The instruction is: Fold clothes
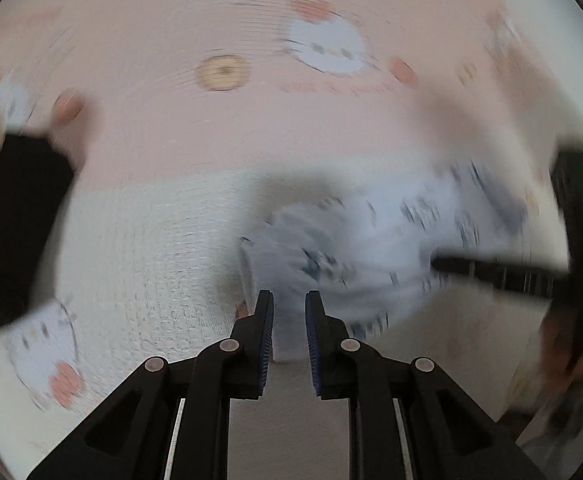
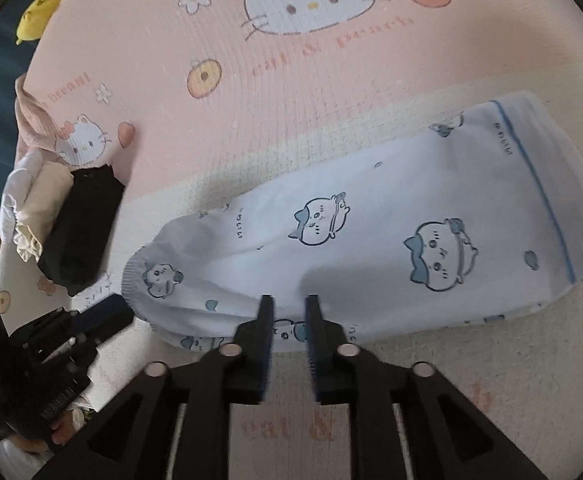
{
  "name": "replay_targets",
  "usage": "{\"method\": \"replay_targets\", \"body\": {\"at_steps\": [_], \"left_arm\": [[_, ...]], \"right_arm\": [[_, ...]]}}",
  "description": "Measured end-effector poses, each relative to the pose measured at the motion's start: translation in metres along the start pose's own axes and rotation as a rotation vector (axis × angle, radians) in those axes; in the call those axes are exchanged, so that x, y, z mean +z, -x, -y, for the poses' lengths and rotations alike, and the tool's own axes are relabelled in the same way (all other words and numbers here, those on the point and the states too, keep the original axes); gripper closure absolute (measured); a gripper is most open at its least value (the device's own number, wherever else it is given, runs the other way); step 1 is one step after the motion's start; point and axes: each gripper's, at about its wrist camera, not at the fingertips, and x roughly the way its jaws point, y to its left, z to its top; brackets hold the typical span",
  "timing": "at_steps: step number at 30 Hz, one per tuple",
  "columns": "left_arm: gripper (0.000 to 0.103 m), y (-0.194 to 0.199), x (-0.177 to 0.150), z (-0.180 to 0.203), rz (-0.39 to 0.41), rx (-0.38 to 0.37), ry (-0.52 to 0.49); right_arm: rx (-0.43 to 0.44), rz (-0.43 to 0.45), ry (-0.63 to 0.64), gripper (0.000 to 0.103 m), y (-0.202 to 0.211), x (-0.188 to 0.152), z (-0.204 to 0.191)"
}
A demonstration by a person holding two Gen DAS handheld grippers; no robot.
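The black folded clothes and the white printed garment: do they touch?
Apart. The right wrist view shows a strip of bed sheet between the black folded clothes and the gathered end of the white printed garment.

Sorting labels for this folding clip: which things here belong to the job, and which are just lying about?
Job: white cartoon-print garment, folded long; right gripper; left gripper.
Lying about: stack of folded clothes; yellow plush toy; pink cat-print sheet underneath.
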Motion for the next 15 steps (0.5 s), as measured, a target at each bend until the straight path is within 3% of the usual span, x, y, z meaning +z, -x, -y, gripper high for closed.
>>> {"method": "replay_targets", "body": {"at_steps": [4,6,11,15], "left_arm": [[0.084,-0.007,0.002,-0.022,0.010,-0.064,0.213],[0.058,-0.012,0.001,-0.025,0.005,-0.061,0.253],[0.054,-0.017,-0.005,-0.017,-0.001,-0.058,0.199],[0.054,-0.014,-0.003,-0.008,0.044,-0.035,0.160]], "right_arm": [[-0.026,-0.014,0.023,0.073,-0.001,-0.007,-0.002],[-0.046,0.002,0.048,0.073,0.004,-0.011,-0.005],[-0.085,0.020,0.116,0.073,0.008,-0.020,-0.014],[-0.103,-0.027,0.149,0.073,0.000,-0.022,-0.014]]}}
